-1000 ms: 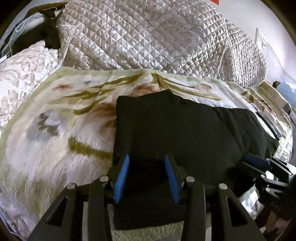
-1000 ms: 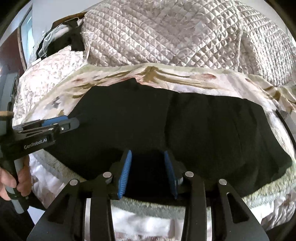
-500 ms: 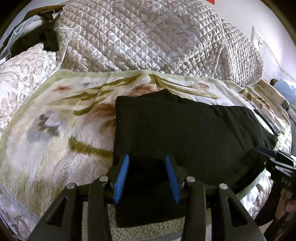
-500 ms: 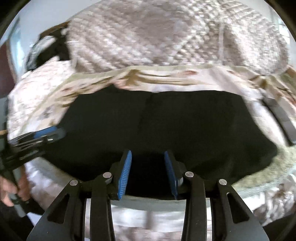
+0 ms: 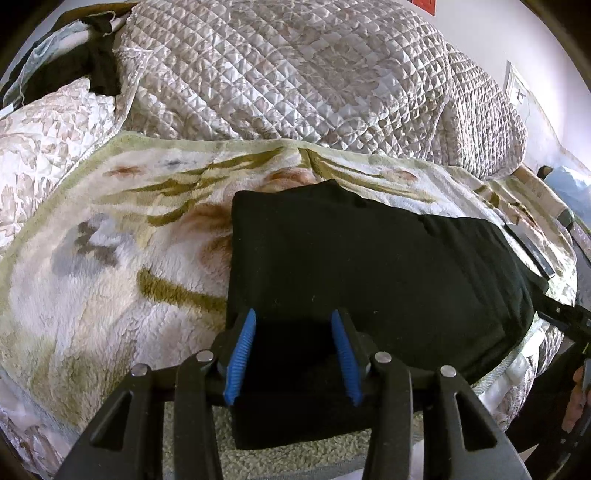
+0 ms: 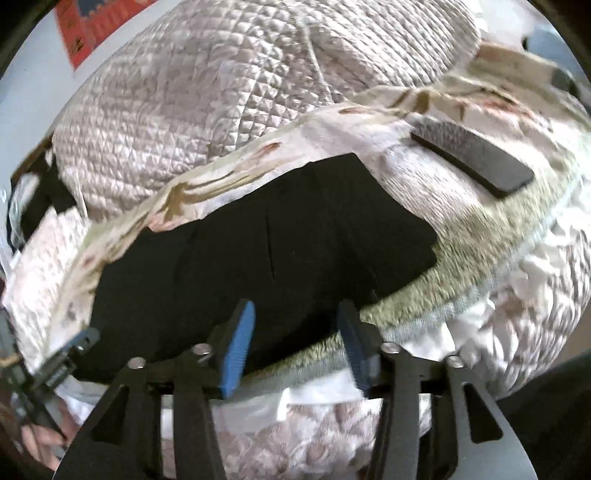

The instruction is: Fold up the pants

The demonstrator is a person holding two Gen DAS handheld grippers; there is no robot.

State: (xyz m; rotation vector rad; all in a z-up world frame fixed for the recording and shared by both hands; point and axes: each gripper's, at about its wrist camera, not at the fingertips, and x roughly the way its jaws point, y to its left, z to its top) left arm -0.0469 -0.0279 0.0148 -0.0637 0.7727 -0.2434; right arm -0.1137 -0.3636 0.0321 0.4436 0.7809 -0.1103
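Observation:
The black pants [image 5: 362,273] lie folded flat on a fluffy floral blanket [image 5: 110,258] on the bed. My left gripper [image 5: 291,354] is open, its blue pads over the near left corner of the pants, holding nothing. In the right wrist view the pants [image 6: 258,266] fill the middle. My right gripper [image 6: 295,343] is open and empty over their near right edge, above the blanket's rim [image 6: 424,295]. The left gripper's tip [image 6: 70,354] shows at the far left of that view.
A quilted silver duvet [image 5: 295,81] is heaped at the back of the bed. A flat dark slab [image 6: 472,158] lies on the blanket right of the pants. Dark clothes [image 5: 74,70] lie at the back left. A red poster [image 6: 92,26] hangs on the wall.
My right gripper has swung to the right and tilted, so its view now shows the pants' right end and the dark slab. My left gripper has barely moved. Both stay open.

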